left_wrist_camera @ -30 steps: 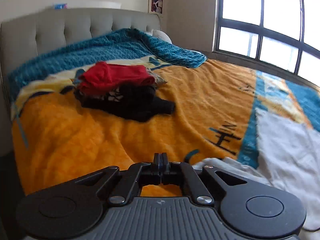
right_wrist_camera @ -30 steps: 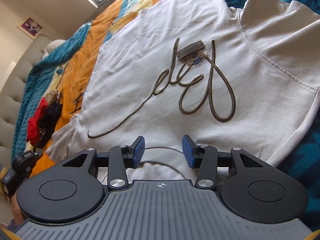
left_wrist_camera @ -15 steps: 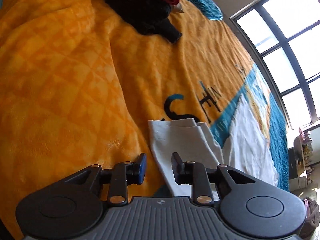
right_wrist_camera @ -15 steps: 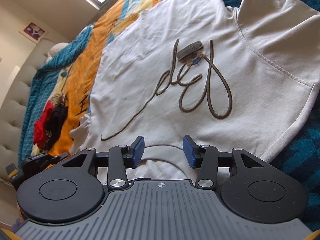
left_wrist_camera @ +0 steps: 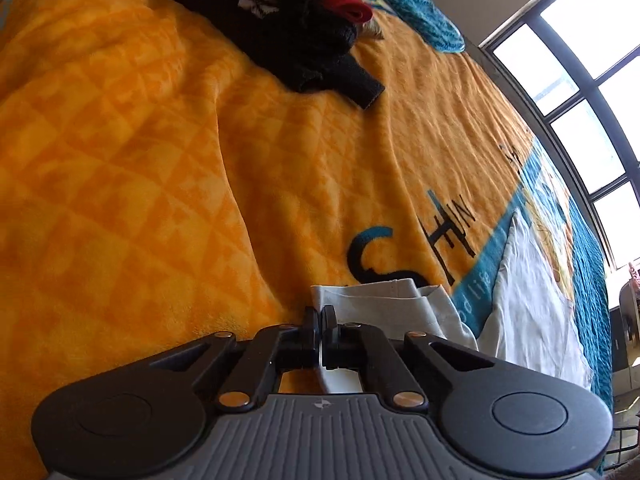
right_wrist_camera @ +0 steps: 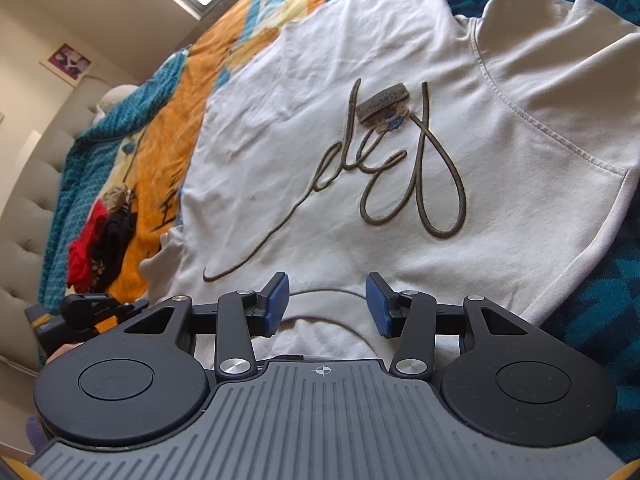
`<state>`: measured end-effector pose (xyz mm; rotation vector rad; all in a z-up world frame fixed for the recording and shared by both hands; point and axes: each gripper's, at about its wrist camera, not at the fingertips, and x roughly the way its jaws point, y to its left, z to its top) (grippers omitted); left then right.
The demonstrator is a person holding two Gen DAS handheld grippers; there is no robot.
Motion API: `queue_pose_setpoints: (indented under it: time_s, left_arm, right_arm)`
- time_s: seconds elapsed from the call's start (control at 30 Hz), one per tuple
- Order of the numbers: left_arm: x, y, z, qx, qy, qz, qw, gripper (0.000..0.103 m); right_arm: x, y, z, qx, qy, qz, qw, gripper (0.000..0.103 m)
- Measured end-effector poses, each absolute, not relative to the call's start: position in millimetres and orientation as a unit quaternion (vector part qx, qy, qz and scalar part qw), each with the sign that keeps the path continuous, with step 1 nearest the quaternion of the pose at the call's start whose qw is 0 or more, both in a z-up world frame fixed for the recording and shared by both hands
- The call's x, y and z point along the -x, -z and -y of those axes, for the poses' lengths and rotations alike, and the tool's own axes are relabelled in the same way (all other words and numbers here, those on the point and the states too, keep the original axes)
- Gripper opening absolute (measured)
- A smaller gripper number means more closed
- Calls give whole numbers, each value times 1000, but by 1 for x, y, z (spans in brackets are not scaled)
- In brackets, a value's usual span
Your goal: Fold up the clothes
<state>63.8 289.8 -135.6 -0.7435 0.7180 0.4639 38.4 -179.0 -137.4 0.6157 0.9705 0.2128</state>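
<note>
A white sweatshirt with a brown cursive cord design lies spread flat on the bed, its collar near my right gripper. My right gripper hovers open just above the collar, blue pads apart, nothing between them. In the left wrist view one white sleeve lies on the orange blanket, and my left gripper is shut on the sleeve's cuff edge. The left gripper also shows at the lower left of the right wrist view, beside that sleeve.
A pile of red and black clothes lies farther up the bed near the headboard. A teal knitted blanket covers the pillows. Large windows run along the far side of the bed.
My left gripper tilted down from the room view toward the bed, came over the sleeve cuff while open, and has now shut on it. The right gripper stayed open over the collar.
</note>
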Motion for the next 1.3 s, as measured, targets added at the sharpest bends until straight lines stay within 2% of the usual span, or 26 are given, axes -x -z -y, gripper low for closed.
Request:
queue_pose_setpoints:
  time_s: [0.27,0.37,0.43,0.47,0.53,0.63,0.83,1.07,1.13,1.17,1.2,1.3]
  left_arm:
    - [-61,133,-270,249,-246,-387,853,1]
    - [-55,120,-258,223,-225,-395,862,8]
    - [-40,104,-244,197,-206,-395,874,21]
    - [-32,97,-236,185,-190,-396,879,32]
    - [-16,83,-221,175,-147,-405,885,36]
    - [1,84,-205,239,-53,-437,866,38]
    - [0,122,-188,360,-41,-477,801,32]
    - [-10,141,-194,432,-77,-441,783,31]
    - [-12,141,-194,437,-84,-435,783,21]
    - [-12,141,-194,439,-87,-432,783,9]
    - [-12,140,-192,437,-88,-429,786,3]
    - [-7,136,-186,423,-101,-417,798,1]
  right_arm:
    - [-40,134,181,-284,-101,-463,833,50]
    - [-33,123,191,-294,-106,-456,833,51]
    - [-24,110,204,-292,-100,-446,840,52]
    - [-20,104,210,-291,-96,-442,843,52]
    - [-11,94,220,-279,-77,-444,848,52]
    - [3,90,238,-279,-52,-455,844,52]
    - [15,106,257,-328,-39,-465,822,52]
    - [22,120,272,-380,-24,-457,804,52]
    - [19,126,278,-399,-6,-455,796,50]
    - [17,128,280,-404,4,-454,794,49]
    - [15,131,282,-408,15,-455,791,48]
    - [5,141,286,-408,42,-461,787,41]
